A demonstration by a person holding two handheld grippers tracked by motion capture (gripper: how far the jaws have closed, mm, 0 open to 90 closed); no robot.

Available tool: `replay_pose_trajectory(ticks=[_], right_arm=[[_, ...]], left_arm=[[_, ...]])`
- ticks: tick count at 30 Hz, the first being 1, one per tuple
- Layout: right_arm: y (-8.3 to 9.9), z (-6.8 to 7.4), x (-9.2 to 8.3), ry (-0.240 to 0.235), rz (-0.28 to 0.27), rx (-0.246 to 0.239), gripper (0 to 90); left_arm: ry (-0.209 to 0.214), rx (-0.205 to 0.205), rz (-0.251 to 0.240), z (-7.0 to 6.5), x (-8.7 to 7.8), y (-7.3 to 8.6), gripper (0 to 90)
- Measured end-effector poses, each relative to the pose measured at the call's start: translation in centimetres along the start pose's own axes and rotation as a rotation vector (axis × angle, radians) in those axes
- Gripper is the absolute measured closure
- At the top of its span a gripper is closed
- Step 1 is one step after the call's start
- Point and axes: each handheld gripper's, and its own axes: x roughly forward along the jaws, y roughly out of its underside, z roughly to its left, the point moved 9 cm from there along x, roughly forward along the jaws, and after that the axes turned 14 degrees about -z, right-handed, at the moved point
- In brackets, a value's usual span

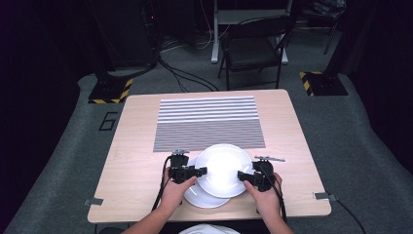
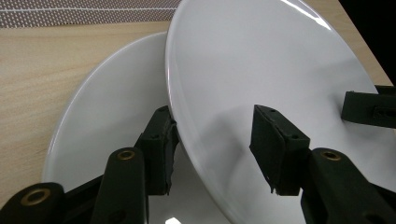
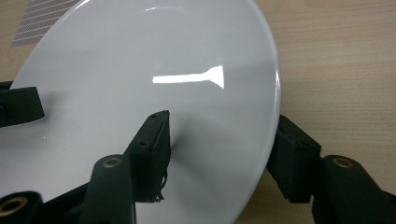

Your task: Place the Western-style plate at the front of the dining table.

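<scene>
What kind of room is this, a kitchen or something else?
Probably a recording studio or lab, not a kitchen: a lone wooden table on grey carpet, dark surroundings, floor cables, and hazard-striped stand bases.

Both forearms are reaching in side by side; the left gripper and right gripper are facing each other, jaws part-closed.

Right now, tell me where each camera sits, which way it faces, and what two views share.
High view: above the person's side, facing forward and down on the wooden table; both forearms, left gripper and right gripper show.
Left gripper view: rides that gripper, looking along its black jaws astride the raised round white plate's rim, a second white plate below.
Right gripper view: rides that gripper, jaws astride the opposite rim.
Shared: both gripper views show the raised plate and the other gripper's jaw tip.
</scene>
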Motion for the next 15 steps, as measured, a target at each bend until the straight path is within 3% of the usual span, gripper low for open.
replay_pose_trajectory(ticks=[7,15], right_arm=[[-0.43,0.24,0.34,-0.014,0.005,0.04,45.8],[-0.96,0.84,0.38,-0.017,-0.015,0.029,45.8]], left_arm=[[-0.005,-0.004,-0.018,0.26,-0.33,-0.56,50.8],[-0.016,-0.01,-0.023,0.65,-0.57,-0.78,51.0]])
